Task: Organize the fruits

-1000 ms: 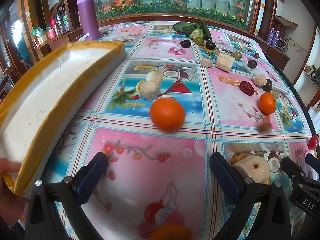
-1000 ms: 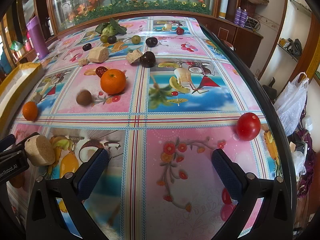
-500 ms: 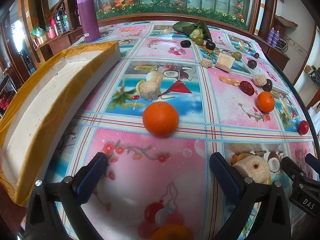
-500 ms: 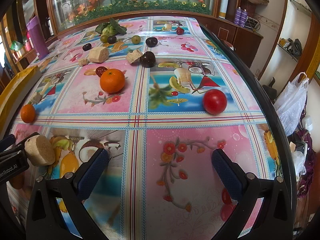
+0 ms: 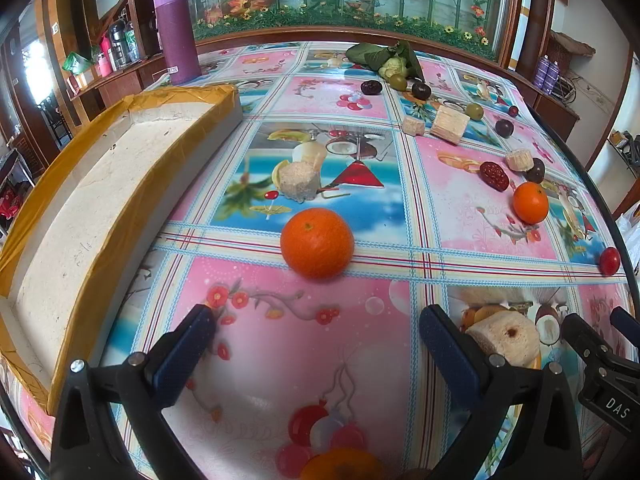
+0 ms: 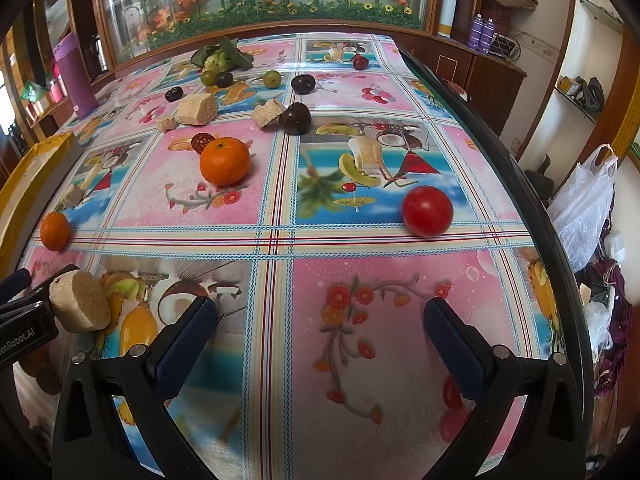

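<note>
My left gripper [image 5: 316, 336] is open and empty above the patterned table; an orange [image 5: 317, 242] sits just ahead of it. A white foam tray with yellow tape [image 5: 100, 200] lies to its left. A second orange [image 5: 530, 202], a red tomato [image 5: 609, 261], dark plums and green fruits lie further right and back. My right gripper [image 6: 320, 328] is open and empty; the tomato [image 6: 427, 211] lies ahead to its right, an orange [image 6: 225, 161] ahead to its left, and a small orange [image 6: 55, 230] far left.
Beige sponge-like chunks [image 5: 506, 337] [image 6: 80, 300] lie between the two grippers. A purple flask [image 5: 176, 32] stands at the back left. A leafy bunch [image 6: 218, 56] is at the far edge. The table's right edge [image 6: 520, 184] drops off toward bags on the floor.
The foam tray was set down flat at the left and the hand holding it is gone. The tomato rolled inward from the right edge. A small brown fruit seen rolling earlier is gone.
</note>
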Motion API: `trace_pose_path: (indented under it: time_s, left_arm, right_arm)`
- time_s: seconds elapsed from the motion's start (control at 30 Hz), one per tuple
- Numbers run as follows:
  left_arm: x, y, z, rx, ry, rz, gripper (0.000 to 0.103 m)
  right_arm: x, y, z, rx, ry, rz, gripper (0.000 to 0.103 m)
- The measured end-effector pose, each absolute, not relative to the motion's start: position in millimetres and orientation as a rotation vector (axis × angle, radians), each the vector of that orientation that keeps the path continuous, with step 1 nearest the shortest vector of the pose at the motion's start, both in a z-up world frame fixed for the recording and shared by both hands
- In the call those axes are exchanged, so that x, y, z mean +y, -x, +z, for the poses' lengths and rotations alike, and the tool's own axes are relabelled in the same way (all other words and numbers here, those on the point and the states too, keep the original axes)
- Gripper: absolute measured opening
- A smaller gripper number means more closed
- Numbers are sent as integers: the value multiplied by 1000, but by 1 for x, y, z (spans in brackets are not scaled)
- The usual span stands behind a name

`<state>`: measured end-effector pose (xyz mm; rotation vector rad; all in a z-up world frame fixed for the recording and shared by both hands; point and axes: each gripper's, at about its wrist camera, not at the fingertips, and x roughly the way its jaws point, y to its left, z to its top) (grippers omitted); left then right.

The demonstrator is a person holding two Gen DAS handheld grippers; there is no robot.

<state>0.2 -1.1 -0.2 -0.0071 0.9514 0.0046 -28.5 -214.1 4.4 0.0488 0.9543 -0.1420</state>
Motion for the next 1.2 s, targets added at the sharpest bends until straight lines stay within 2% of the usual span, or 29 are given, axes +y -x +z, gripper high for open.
trace_pose_path:
  time_s: [0.63,1.2]
  left_arm:
    - [7,0,5,947,44,-45,103]
    - [22,34,59,715,-26,-51,103]
  right_arm:
    - [-204,29,12,993,-11,-194,103]
    - [-168,51,73,833,11,-130,103]
